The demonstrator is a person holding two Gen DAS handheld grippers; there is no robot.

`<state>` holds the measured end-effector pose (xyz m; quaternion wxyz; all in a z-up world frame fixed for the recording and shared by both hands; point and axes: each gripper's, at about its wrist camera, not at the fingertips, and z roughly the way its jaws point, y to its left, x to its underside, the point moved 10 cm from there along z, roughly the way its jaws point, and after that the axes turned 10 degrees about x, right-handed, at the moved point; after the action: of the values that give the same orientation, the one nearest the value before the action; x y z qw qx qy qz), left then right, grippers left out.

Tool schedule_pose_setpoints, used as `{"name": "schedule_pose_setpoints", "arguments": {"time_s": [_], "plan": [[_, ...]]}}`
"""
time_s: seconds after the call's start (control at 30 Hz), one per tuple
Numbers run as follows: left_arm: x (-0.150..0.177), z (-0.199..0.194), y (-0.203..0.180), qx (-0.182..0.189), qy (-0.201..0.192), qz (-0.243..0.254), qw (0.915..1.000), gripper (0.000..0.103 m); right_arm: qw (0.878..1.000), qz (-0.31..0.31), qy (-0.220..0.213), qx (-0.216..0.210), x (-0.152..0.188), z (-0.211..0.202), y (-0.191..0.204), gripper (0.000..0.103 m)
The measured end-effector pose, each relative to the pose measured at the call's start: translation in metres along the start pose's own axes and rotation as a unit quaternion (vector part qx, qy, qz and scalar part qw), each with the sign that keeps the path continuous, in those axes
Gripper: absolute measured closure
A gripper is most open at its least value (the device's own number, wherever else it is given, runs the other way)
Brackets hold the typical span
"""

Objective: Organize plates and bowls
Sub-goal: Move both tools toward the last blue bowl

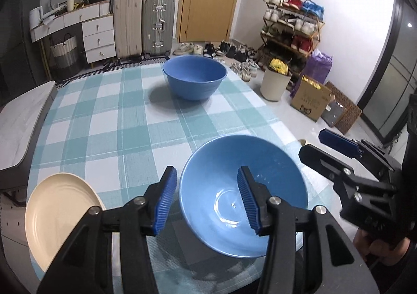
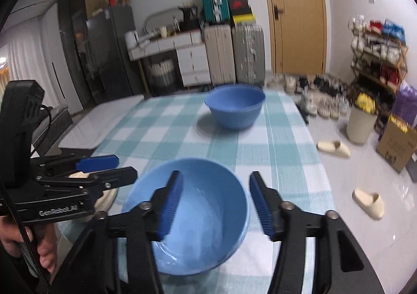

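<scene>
Both tongs stand with their ribbed blue pads apart, clamped on nothing. Left gripper (image 1: pixel 207 201) straddles the left rim of the near blue bowl (image 1: pixel 243 196), one pad outside the wall and one over the hollow; whether either pad touches the rim cannot be told. Right gripper (image 2: pixel 215 205) straddles the same bowl's right rim (image 2: pixel 187 215), its view smeared by blur. This bowl sits upright on the checked tablecloth (image 1: pixel 117 121), mouth up, its near edge hidden behind the gripper arms. Left of the bowl lies a cream plate (image 1: pixel 58 215), flat, partly covered by the left gripper's arm and cut off at the table's edge. Beyond the bowl, well apart toward the far edge of the cloth, a second blue bowl (image 1: pixel 194 76) stands upright.
</scene>
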<state>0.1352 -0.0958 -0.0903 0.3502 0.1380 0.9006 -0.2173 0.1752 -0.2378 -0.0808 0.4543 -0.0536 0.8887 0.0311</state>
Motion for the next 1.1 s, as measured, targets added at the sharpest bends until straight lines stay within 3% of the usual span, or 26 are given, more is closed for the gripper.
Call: {"name": "schedule_pose_setpoints", "arguments": {"time_s": [0.1, 0.13, 0.17, 0.2, 0.23, 0.27, 0.4, 0.5, 0.7, 0.93, 1.1], "plan": [[-0.005, -0.006, 0.003, -0.011, -0.025, -0.003, 0.9996, 0.053, 0.999, 0.006, -0.034, -0.008, -0.005, -0.007, 0.005, 0.022], [-0.008, -0.009, 0.005, -0.03, -0.041, 0.005, 0.9987, 0.052, 0.999, 0.002, -0.043, -0.012, -0.006, -0.009, 0.007, 0.022], [-0.01, -0.011, 0.008, -0.043, -0.052, 0.011, 0.9976, 0.044, 0.999, -0.005, -0.05, -0.014, -0.007, -0.01, 0.01, 0.022], [-0.012, -0.011, 0.011, -0.053, -0.059, 0.015, 0.9967, 0.021, 0.998, -0.013, -0.058, -0.013, -0.009, -0.011, 0.012, 0.021], [-0.014, -0.01, 0.017, -0.061, -0.067, 0.011, 0.9958, 0.008, 0.998, -0.019, -0.067, -0.01, -0.01, -0.013, 0.013, 0.017], [-0.016, -0.011, 0.021, -0.064, -0.076, 0.005, 0.995, 0.002, 0.997, -0.025, -0.076, -0.006, -0.01, -0.013, 0.015, 0.014], [-0.023, -0.011, 0.033, -0.072, -0.099, -0.003, 0.9925, 0.002, 0.994, -0.026, -0.109, -0.009, -0.011, -0.016, 0.014, 0.003], [-0.025, -0.006, 0.039, -0.088, -0.102, -0.001, 0.991, 0.002, 0.993, -0.022, -0.116, -0.013, -0.011, -0.012, 0.011, 0.001], [-0.026, 0.007, 0.045, -0.134, -0.104, 0.048, 0.9843, 0.001, 0.995, 0.011, -0.094, -0.019, -0.009, 0.015, -0.005, 0.001], [-0.023, 0.021, 0.055, -0.141, -0.096, 0.043, 0.9844, 0.001, 0.997, 0.039, -0.063, -0.024, -0.003, 0.038, -0.02, 0.001], [-0.018, 0.021, 0.054, -0.144, -0.086, 0.034, 0.9852, 0.001, 0.997, 0.048, -0.063, -0.024, 0.0, 0.035, -0.025, 0.001]]}}
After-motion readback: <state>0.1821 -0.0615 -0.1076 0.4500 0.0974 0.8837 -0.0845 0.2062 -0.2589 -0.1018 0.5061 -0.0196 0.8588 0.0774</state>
